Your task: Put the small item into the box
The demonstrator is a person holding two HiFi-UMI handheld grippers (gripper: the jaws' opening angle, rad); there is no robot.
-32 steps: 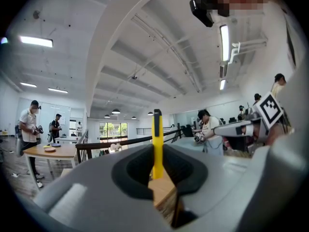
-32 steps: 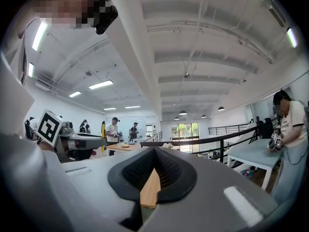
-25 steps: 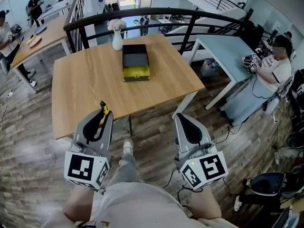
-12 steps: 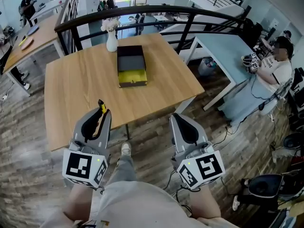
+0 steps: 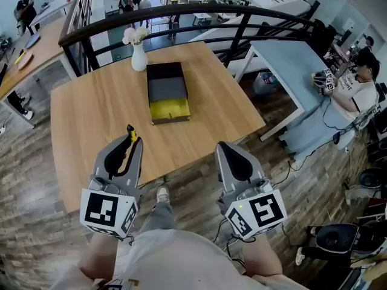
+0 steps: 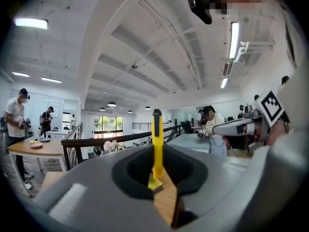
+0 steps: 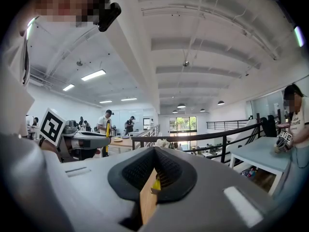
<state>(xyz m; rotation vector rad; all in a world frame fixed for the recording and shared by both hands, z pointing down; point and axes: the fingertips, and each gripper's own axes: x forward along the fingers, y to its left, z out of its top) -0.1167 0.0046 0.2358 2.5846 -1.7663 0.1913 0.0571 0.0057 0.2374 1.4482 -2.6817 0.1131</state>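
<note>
- Pinched upright in the left gripper [image 5: 134, 141], jaws closed on its lower end: the small item [image 5: 131, 133], a slim yellow stick with a dark tip, hovering above the near part of the tabletop [image 5: 91, 119].
- Seen along the left gripper view, standing straight up from the gripper [image 6: 159, 187], most of the small item's [image 6: 157, 144] length above the jaws.
- Likely light and rigid, probably smooth plastic; apt to pivot or slip if held only by the end, so best taken low on the flat sides with a firm, even squeeze.
- At 12 o'clock from both grippers, well apart from them and near the middle of the tabletop: the box [image 5: 168, 89], lying open, dark grey inside with a yellow compartment [image 5: 170, 109] at its near end.
- Right gripper [image 5: 222, 145] at 3 o'clock of the left one, jaws drawn together with nothing gripped; only a sliver of tabletop and a fleck of yellow visible past that gripper [image 7: 153, 178] in its own view.
- Bare wood between item and box, giving a straight run forward.
- White vase [image 5: 138, 56] of flowers at 11 o'clock of the box, just beside its far corner; worth a wide berth.
- Dark railing [image 5: 181, 17] curving behind the far edge, floor dropping away at 3 and 9 o'clock.
</note>
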